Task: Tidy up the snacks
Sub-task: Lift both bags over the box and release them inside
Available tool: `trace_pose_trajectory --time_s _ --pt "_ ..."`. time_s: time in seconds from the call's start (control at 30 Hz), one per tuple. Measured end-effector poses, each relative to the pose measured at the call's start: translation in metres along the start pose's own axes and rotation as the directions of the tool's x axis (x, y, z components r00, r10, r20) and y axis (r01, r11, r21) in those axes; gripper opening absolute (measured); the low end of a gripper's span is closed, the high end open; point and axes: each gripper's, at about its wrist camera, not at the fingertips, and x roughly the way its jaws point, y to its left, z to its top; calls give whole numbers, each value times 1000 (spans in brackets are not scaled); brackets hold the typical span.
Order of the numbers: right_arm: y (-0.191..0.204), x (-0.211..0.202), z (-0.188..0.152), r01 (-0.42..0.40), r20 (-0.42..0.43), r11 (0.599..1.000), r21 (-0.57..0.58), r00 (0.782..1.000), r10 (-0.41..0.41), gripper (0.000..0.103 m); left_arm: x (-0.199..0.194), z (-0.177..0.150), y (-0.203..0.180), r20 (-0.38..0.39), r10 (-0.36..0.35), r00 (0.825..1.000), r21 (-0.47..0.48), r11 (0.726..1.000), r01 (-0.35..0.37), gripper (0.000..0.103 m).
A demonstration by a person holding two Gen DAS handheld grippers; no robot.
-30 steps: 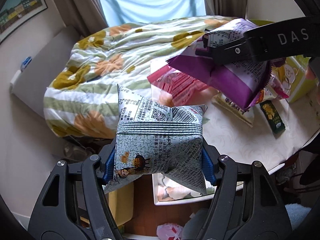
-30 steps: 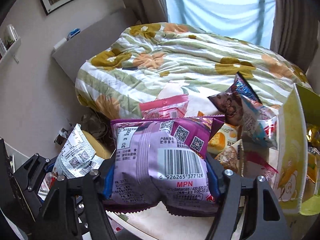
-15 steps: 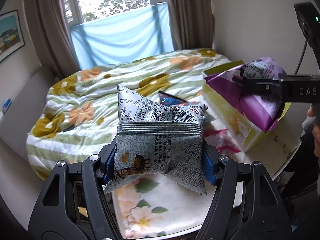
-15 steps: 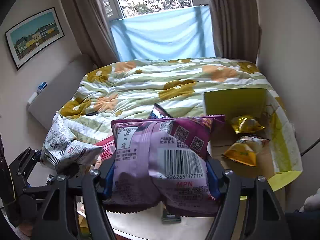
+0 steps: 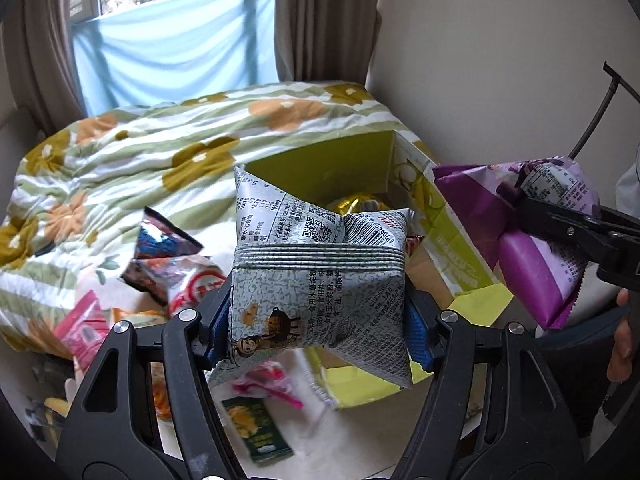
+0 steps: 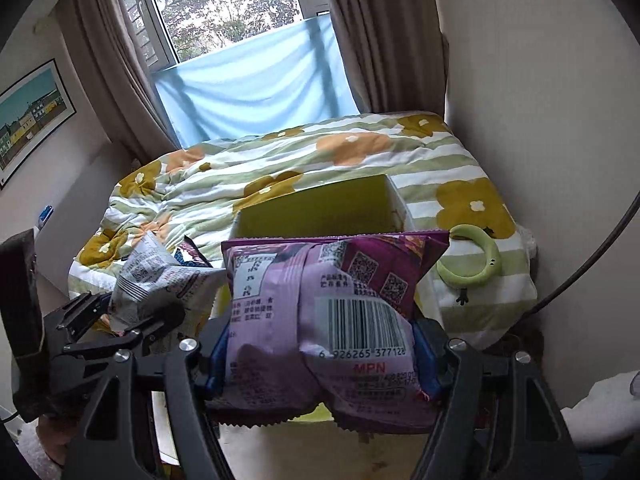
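Only left view: gold packet, green sachet

Grey speckled packet; purple packet; seemingly yellow-green box.

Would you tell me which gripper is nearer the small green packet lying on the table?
Left. The left gripper hangs just above the green packet; the right gripper is off to its side.

Both claws swung from table's snack pile toward yellow-green box, now near.
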Motion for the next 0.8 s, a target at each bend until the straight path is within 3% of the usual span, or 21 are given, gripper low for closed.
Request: trace_pose_trajectory --time_s 0.23,0.3,0.33,0.37,0.8 --pt "-36 29 6 -50 -51 998 24 997 51 68 73 -8 -40 -143 5 990 -33 999 -10 67" --pt "-40 38 5 -66 -65 997 35 996 68 68 82 -11 -34 -160 11 987 -40 999 -17 83" --pt "-45 43 7 -75 -73 996 39 994 78 68 85 -11 -33 -165 20 986 -41 999 -27 99" --pt "-45 46 7 -81 -76 996 40 994 84 68 85 -11 -32 -160 26 987 -44 998 -33 103" --pt "-32 65 1 -129 -92 992 16 987 129 68 35 -32 -1 -138 47 989 -88 994 -59 103"
